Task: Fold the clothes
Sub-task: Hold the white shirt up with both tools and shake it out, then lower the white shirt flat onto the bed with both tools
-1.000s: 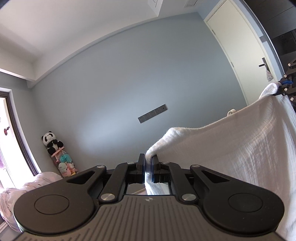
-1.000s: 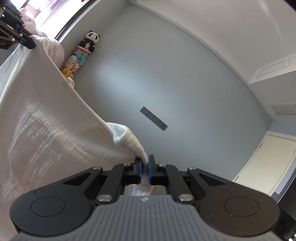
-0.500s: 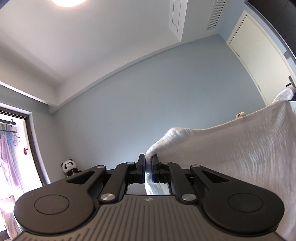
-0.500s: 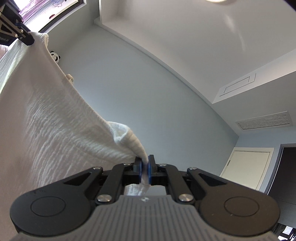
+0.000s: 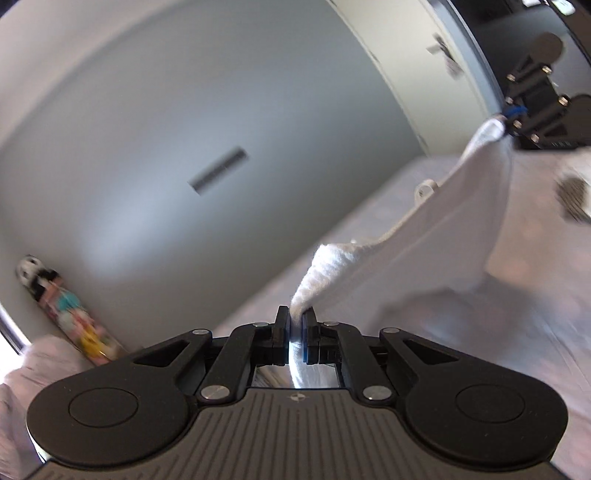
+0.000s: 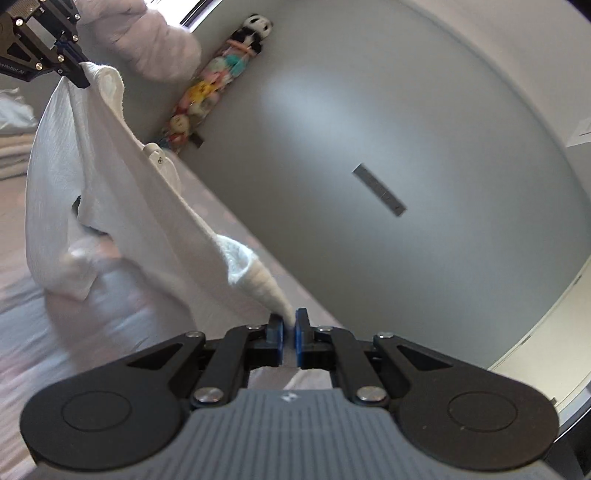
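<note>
Left tool [image 5: 295, 321] is clamped on a bunched corner of the white cloth [image 5: 436, 236], its two black fingers pressed nearly together with only the fabric between them. Right tool [image 6: 289, 325] grips the opposite corner the same way, a twisted point of cloth pinched between its blue-edged pads. Each wrist view also catches the other tool at the far corner: the right one at the upper right of the left view, the left one at the upper left of the right view. Between the two tools the cloth stretches as a sagging sheet, its top edge taut and the rest hanging down toward the pale bed [image 5: 517, 332], where its lower part folds and bunches. A white button tab [image 6: 157, 155] shows on the cloth near the top edge. Behind stands a grey wall [image 6: 369, 110] with a dark switch plate [image 6: 380, 190], and a string of soft toys topped by a panda [image 6: 255, 26] hangs in the corner
</note>
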A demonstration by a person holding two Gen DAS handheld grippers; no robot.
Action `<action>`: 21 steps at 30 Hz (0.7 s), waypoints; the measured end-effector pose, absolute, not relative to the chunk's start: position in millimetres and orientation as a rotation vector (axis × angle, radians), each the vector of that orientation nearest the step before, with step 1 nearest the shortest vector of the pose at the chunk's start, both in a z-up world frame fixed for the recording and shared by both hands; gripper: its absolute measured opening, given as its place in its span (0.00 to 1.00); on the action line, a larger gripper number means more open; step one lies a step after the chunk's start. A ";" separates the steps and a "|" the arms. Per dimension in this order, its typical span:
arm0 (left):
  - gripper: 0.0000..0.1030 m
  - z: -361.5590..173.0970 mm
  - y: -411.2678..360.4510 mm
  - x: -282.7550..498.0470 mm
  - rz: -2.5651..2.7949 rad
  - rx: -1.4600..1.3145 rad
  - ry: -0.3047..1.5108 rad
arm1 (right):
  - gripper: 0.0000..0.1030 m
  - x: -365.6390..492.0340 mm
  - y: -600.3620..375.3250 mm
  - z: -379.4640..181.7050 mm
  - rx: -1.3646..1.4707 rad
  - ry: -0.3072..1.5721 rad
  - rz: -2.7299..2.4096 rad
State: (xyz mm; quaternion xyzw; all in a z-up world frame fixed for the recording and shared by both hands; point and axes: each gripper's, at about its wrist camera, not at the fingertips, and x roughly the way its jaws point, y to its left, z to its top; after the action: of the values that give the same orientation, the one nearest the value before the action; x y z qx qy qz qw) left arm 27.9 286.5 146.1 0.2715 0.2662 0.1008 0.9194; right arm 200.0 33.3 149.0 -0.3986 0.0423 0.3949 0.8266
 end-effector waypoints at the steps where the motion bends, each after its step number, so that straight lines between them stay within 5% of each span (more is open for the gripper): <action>1: 0.04 128.8 285.6 20.4 0.183 0.554 0.586 | 0.06 194.1 27.1 131.4 -0.852 0.128 0.864; 12: 0.04 -1.1 269.2 -36.4 -0.044 0.596 0.892 | 0.06 136.7 0.6 -19.3 -0.947 0.407 1.088; 21: 0.04 -59.0 242.4 -50.4 -0.245 0.701 1.027 | 0.06 127.0 22.4 -48.1 -1.056 0.529 1.258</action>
State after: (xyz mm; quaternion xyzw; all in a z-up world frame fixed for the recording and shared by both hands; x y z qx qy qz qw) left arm -50.4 242.4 -59.0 0.3274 0.4799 -0.1145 0.8058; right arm 127.0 22.4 -48.1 -0.4648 0.2330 0.5539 0.6502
